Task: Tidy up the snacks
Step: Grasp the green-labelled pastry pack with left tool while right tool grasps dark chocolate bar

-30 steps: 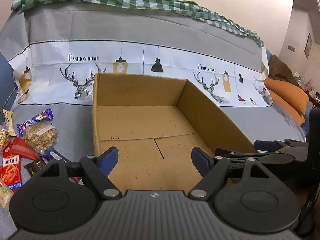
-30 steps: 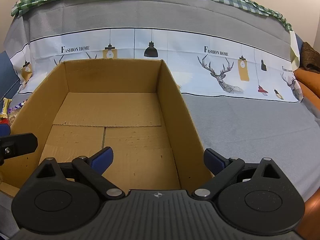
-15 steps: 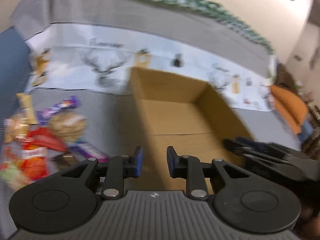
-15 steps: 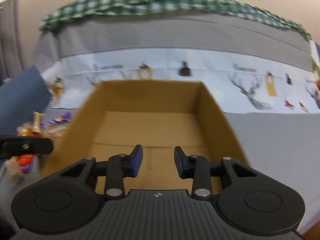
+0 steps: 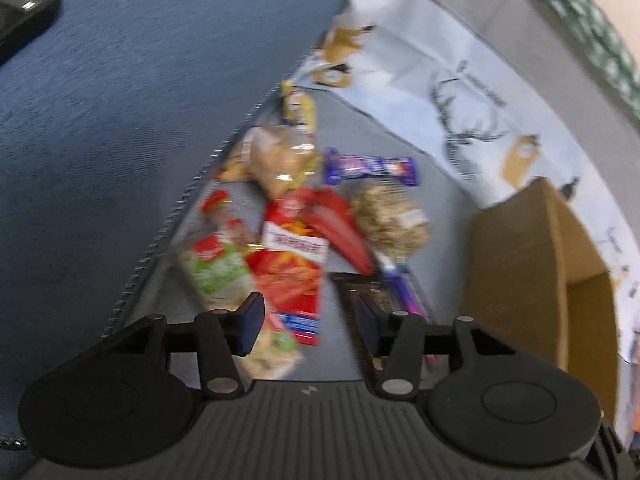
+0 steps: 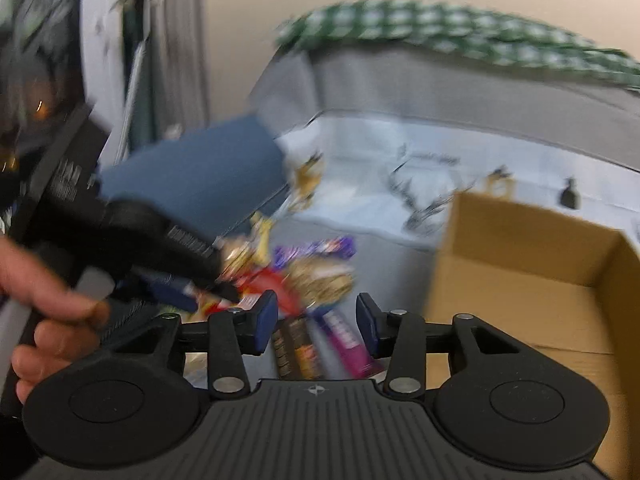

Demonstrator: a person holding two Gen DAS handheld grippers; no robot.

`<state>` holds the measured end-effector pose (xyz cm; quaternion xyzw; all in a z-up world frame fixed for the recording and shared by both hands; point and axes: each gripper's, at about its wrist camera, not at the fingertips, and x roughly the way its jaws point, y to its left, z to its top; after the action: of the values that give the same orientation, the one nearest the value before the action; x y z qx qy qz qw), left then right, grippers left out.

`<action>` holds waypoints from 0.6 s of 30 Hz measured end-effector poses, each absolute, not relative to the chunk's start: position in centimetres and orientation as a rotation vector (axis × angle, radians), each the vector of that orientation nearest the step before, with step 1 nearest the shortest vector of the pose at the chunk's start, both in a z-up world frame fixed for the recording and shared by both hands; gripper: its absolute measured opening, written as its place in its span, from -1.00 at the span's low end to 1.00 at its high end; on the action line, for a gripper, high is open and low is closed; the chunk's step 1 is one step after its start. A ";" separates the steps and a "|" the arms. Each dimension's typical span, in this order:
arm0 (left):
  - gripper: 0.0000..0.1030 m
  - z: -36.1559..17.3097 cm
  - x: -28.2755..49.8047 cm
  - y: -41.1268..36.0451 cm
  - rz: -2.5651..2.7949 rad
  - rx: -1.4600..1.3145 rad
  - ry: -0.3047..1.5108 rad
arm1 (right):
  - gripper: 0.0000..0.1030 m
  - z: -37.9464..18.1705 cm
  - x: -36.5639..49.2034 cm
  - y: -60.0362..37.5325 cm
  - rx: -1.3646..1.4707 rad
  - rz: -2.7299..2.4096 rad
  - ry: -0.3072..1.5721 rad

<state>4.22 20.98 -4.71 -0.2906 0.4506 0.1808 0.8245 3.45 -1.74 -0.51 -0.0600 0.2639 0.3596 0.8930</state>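
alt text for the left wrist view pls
The left tongs, opening and empty, hover over a blurred heap of snack packets on a grey sofa cover: a red chip bag, a purple candy bar, a clear bag of oat clusters. A cardboard box stands to the right.

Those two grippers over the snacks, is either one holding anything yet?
No. The left gripper and right gripper are both empty, jaws opening above the snack pile.
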 end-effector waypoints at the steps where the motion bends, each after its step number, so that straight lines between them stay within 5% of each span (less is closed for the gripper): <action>1: 0.18 -4.9 4.4 21.3 0.401 -0.611 0.968 | -0.09 -1.1 3.5 -1.0 -0.122 0.765 0.554; 8: 0.43 -6.5 5.0 22.2 0.473 -0.553 1.028 | 0.10 -5.0 4.0 2.7 -0.191 0.758 0.630; 18: 0.43 -7.9 6.5 21.8 0.469 -0.475 1.112 | 0.32 -10.1 7.6 4.4 -0.222 0.690 0.768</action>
<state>6.46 21.75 -7.91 -0.2210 0.5178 0.2185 0.7971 7.63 4.40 -10.10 -0.1060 0.3662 0.3290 0.8639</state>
